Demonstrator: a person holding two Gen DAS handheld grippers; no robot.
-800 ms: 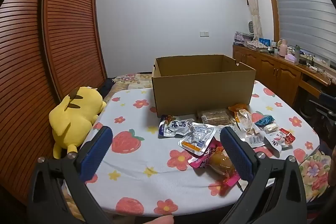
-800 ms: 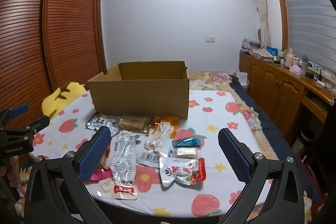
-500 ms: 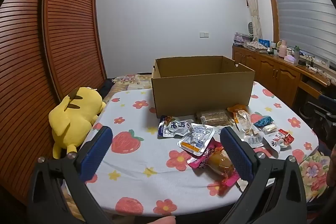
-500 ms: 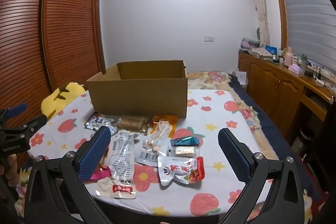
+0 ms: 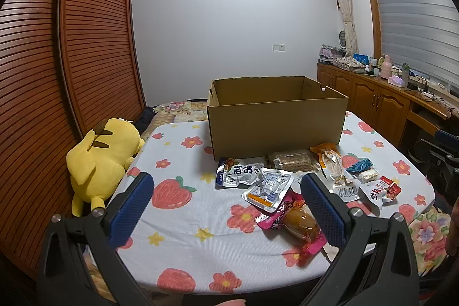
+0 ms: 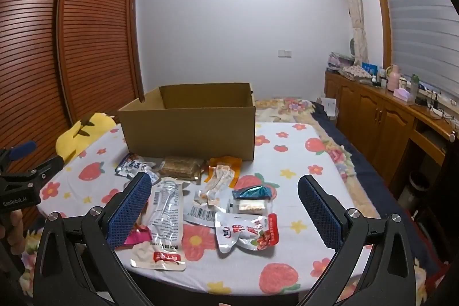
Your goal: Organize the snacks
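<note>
1. My left gripper (image 5: 226,198) hangs above the near edge of the table (image 5: 178,234), fingers spread wide, holding nothing.
2. My right gripper (image 6: 225,202) hangs likewise above the near edge, fingers spread wide, holding nothing.
3. The cardboard box (image 5: 275,125) stands open-topped at 12 o'clock on the table; what lies inside I cannot tell.
4. The snacks lie loose on the tablecloth in front of the box, between it and my grippers.
5. In the left view: a white-and-blue pouch (image 5: 236,172) at 12 o'clock, a crumpled silver pack (image 5: 269,187) just beside it at 1 o'clock, and a pink-wrapped brown snack (image 5: 295,220) touching the inner face of my right-hand finger.
6. In the right view: a brown bar pack (image 6: 180,166) and an orange pack (image 6: 225,162) sit against the box front at 12 o'clock.
7. Nearer, a clear long pack (image 6: 166,212) lies at 10 o'clock, a teal wrapper (image 6: 251,192) at 1 o'clock, and a white-and-red pouch (image 6: 246,233) straight ahead.
8. A yellow plush toy (image 5: 100,159) rests off the table's left side at 10 o'clock.
</note>
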